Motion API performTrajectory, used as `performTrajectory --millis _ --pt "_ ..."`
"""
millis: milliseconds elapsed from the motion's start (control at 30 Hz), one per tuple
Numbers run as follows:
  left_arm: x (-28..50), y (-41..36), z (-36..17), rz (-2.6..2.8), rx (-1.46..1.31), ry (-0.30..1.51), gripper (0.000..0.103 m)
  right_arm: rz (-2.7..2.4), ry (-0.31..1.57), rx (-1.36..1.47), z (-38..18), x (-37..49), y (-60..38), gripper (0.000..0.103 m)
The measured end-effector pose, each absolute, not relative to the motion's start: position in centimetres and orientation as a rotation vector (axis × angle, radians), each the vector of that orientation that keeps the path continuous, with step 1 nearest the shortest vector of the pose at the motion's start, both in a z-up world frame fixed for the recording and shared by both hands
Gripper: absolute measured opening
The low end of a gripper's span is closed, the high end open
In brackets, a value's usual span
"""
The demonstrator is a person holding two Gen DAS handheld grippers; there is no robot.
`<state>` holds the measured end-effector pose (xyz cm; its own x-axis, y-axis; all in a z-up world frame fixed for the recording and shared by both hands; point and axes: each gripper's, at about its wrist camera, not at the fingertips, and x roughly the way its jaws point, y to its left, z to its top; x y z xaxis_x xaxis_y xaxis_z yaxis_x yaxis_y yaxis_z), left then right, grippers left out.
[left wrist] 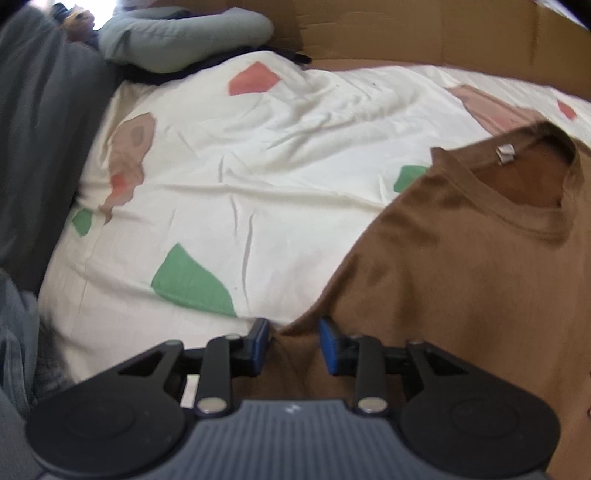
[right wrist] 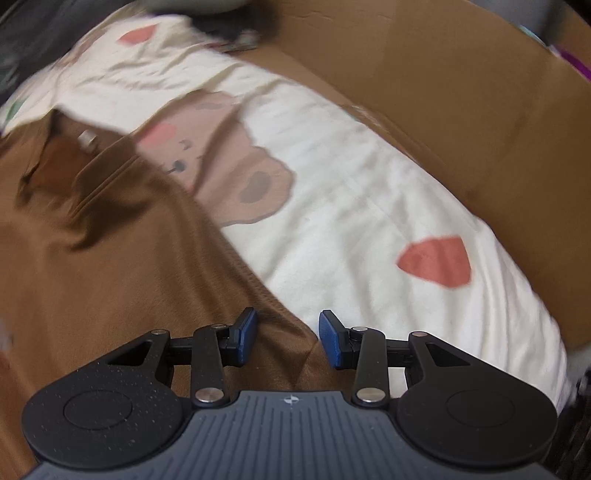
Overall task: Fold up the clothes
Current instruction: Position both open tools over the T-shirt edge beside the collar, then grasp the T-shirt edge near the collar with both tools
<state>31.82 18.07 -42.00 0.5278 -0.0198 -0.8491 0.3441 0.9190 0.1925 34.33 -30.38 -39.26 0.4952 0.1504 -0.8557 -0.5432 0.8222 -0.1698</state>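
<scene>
Left gripper [left wrist: 293, 345] and right gripper [right wrist: 288, 341], jaws spread, straddle opposite side edges of the brown T-shirt [left wrist: 461, 266] without pinching; it lies flat on the patterned bedsheet [left wrist: 240, 177], collar [left wrist: 517, 206] pointing away toward the cardboard [left wrist: 443, 33].

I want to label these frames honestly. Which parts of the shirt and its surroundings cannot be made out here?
- Shirt hem and sleeves: cut off by the edge and hidden by each gripper body, both views.
- Neck tag: too small and blurred to read.
- Dark heap at the top, right wrist view: motion blur.
- Left gripper pads: contact with the cloth unclear.
</scene>
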Motion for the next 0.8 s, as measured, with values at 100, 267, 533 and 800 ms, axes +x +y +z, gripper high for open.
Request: performTrajectory --millis 100,267,533,800 --pt "32.1 18.3 -42.1 -0.239 0.343 1.015 0.031 0.48 0.972 -0.506 -39.3 34.5 -29.8 0.042" --pt "31.4 18.2 -42.1 -0.25 0.34 1.028 0.021 0.522 0.968 -0.57 -39.4 34.2 -29.4 0.039" --pt "31.0 18.2 -41.5 -0.252 0.361 1.03 0.005 0.583 1.016 -0.666 -39.3 34.6 -28.8 0.003" --pt "30.8 18.9 -39.0 -0.182 0.391 0.933 0.005 0.474 0.952 -0.713 -38.3 34.1 -29.3 0.001"
